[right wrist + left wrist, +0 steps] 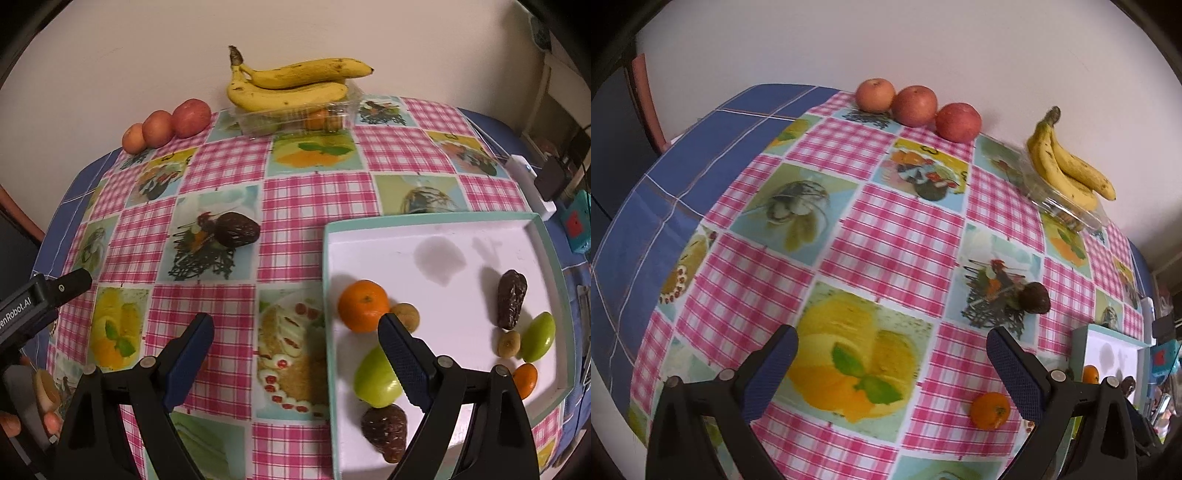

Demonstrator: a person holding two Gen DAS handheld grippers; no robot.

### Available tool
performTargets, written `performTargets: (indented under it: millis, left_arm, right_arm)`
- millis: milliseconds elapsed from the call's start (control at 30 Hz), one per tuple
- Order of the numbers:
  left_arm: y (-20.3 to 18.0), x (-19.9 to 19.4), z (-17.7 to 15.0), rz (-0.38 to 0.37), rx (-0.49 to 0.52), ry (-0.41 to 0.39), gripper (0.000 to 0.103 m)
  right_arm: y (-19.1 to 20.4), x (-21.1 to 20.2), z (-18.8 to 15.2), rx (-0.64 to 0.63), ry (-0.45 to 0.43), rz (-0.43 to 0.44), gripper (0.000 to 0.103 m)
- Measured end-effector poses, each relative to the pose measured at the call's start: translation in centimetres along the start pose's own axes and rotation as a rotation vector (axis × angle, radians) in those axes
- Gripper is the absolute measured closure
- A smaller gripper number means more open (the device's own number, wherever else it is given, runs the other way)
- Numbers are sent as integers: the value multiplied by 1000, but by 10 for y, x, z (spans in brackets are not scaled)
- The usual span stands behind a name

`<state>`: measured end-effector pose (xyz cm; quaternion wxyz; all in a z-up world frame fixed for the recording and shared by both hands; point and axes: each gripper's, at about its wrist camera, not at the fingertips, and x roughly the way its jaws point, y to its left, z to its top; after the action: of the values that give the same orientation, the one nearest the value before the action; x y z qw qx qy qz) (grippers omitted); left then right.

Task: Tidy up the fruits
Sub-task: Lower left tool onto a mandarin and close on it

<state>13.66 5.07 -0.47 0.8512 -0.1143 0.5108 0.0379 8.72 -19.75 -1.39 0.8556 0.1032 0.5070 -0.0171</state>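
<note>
Home dining corner, checked picture tablecloth [295,199], plain wall [886,44], bananas [291,83], apples [916,105]

The tabletop [295,206] is covered by a blue cloth [665,177] with a pink-checked, fruit-printed oilcloth [894,221] laid over it. Along the far edge by the wall three apples [166,123] sit in a row, touching one another. Beside them stands a clear plastic box [295,114] with two bananas [291,83] resting on top. A dark brown fruit [236,229] lies alone near the middle, and one mandarin [990,410] lies on the oilcloth near the tray. The white tray [443,232] with a teal rim sits on the right part, holding several fruits.
</note>
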Motion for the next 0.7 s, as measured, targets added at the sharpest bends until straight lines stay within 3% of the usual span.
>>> performTargets:
  millis: [333, 700]
  left_arm:
    - [6, 1, -3, -55, -25, -15, 0]
    - [-29, 18, -25, -103, 93, 101, 0]
  right_arm:
    - [-4, 4, 0, 1, 15, -24, 12]
    - [-38, -1, 0, 45, 19, -75, 12]
